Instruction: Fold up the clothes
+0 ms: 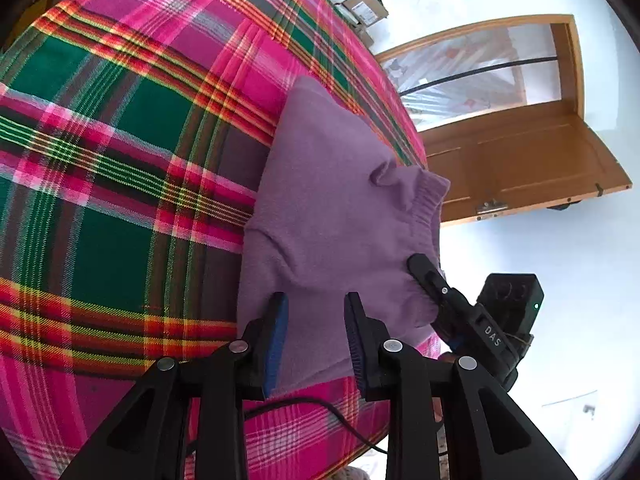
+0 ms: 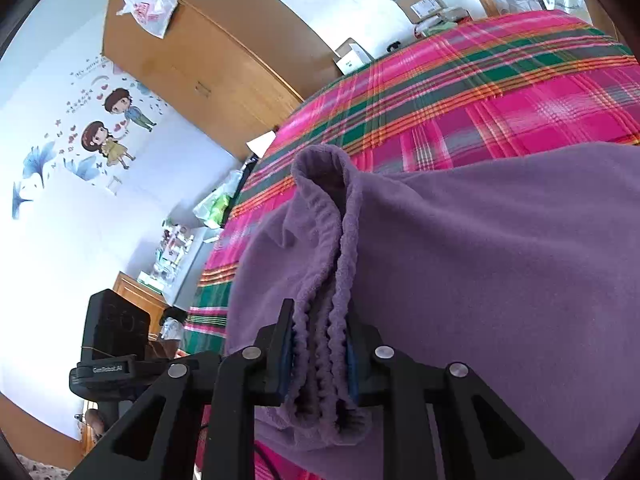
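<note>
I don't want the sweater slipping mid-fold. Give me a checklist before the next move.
1. Right gripper shut on the ribbed hem: ok.
2. Left gripper gripping the purple sweater: not ok, fingers apart over the cloth.
3. Sweater lying flat on the plaid blanket: ok, apart from the bunched hem.
4. Blanket beside the sweater bare: ok.
5. Sleeves tucked: cannot tell.

Purple knit garment (image 1: 328, 200), seemingly folded, on bed
</note>
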Tool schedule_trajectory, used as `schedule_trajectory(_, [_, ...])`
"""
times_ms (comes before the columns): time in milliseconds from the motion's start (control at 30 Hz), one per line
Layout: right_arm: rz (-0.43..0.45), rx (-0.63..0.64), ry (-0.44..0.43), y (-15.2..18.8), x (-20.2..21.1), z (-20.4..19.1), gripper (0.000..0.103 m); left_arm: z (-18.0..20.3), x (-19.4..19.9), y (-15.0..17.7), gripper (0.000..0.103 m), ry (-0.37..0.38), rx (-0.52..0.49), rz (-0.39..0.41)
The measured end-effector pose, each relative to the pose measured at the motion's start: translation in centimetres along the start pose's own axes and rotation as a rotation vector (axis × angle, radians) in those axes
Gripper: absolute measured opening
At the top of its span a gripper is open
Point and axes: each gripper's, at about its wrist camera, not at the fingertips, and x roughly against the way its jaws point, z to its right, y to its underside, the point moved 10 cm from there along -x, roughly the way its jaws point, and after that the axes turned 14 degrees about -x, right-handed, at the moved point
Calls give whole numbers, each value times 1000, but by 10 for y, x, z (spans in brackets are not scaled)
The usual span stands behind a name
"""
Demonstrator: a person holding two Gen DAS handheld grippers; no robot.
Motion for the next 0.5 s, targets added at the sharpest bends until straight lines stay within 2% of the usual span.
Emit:
schedule_trajectory(200, [58, -6, -37, -13, 25, -5, 21, 4, 10, -5, 30, -12, -20, 42])
schedule_trajectory(500, [101, -52, -20, -26, 44, 16, 21, 13, -11, -8, 30, -21, -21, 3])
